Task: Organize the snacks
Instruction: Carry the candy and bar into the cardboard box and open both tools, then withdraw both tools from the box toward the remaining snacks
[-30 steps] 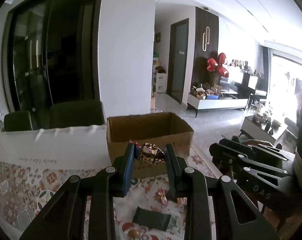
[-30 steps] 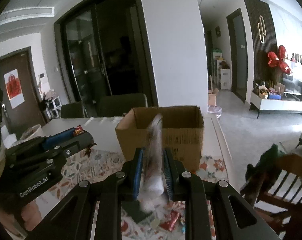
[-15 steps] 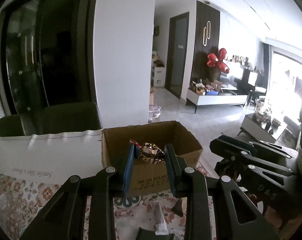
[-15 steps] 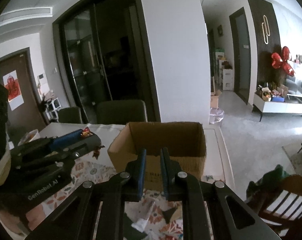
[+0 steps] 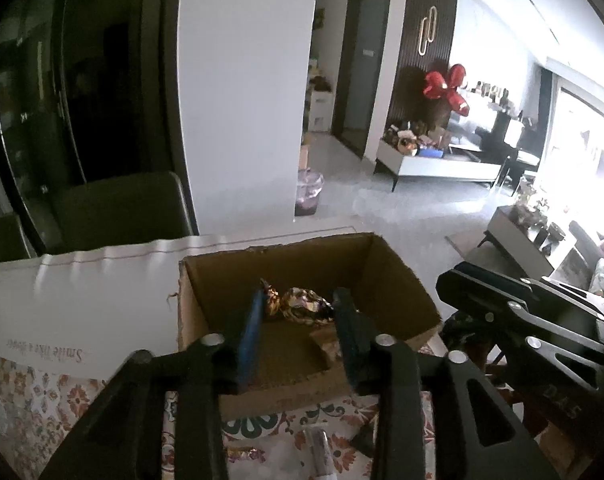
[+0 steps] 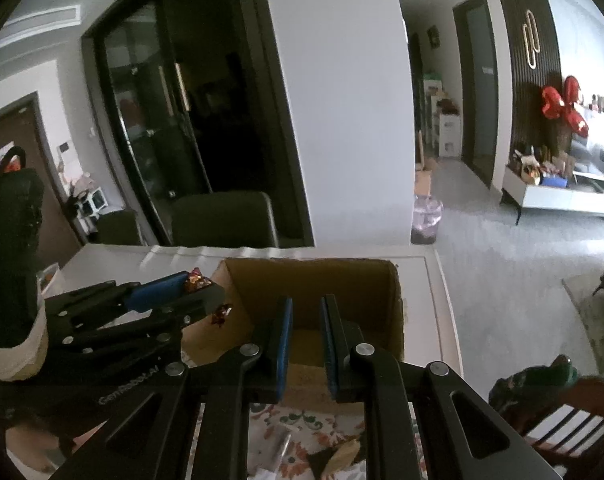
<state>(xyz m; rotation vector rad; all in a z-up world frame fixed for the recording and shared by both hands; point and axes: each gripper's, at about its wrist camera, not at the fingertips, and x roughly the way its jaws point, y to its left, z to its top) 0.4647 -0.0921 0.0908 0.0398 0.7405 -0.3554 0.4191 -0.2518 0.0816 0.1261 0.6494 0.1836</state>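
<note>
In the lower middle of the left wrist view, the left claw (image 5: pixel 296 308) pinches a foil-wrapped candy (image 5: pixel 302 307) over the open cardboard box (image 5: pixel 398 276) on the table (image 5: pixel 82 300). The right claw (image 6: pixel 305 316), low in its own view, stands slightly parted and empty at the box's near wall. The candy looks caught mostly by its crinkly wrapper, so a release with the claw tilted could let it snag on a pad or tumble onto the near rim and bounce out among the loose snacks (image 5: pixel 318 440) at the bottom of the frame.
</note>
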